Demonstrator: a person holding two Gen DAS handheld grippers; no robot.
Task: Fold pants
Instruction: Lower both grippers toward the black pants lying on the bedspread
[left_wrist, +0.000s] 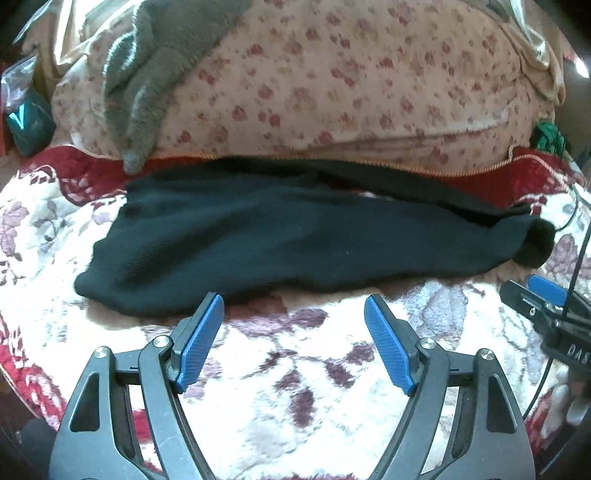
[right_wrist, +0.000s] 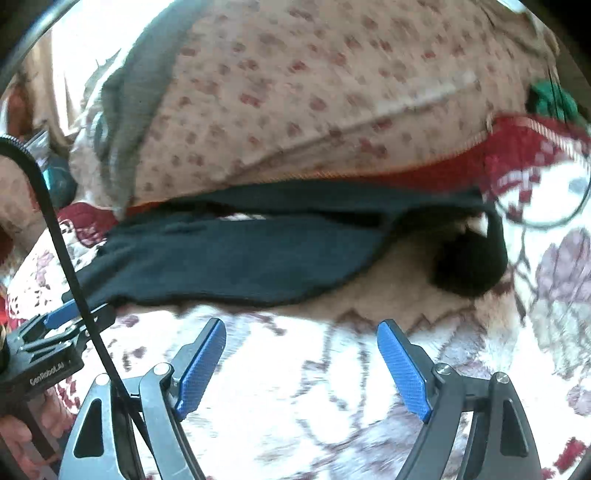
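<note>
Black pants (left_wrist: 258, 236) lie in a long folded strip across a floral blanket (left_wrist: 280, 369), running left to right; they also show in the right wrist view (right_wrist: 240, 254). My left gripper (left_wrist: 293, 306) is open and empty, its tips just short of the near edge of the pants. My right gripper (right_wrist: 301, 332) is open and empty, a little short of the near edge. In the left wrist view the right gripper (left_wrist: 543, 295) shows at the far right. In the right wrist view the left gripper (right_wrist: 62, 314) shows at the left, by the left end of the pants.
A large flowered pillow (left_wrist: 351, 88) lies right behind the pants, with a grey garment (left_wrist: 155, 74) draped over its left side. A red blanket border (left_wrist: 532, 173) runs under the pillow. A teal object (left_wrist: 26, 122) sits at far left. A black cable (right_wrist: 70, 258) hangs by the grippers.
</note>
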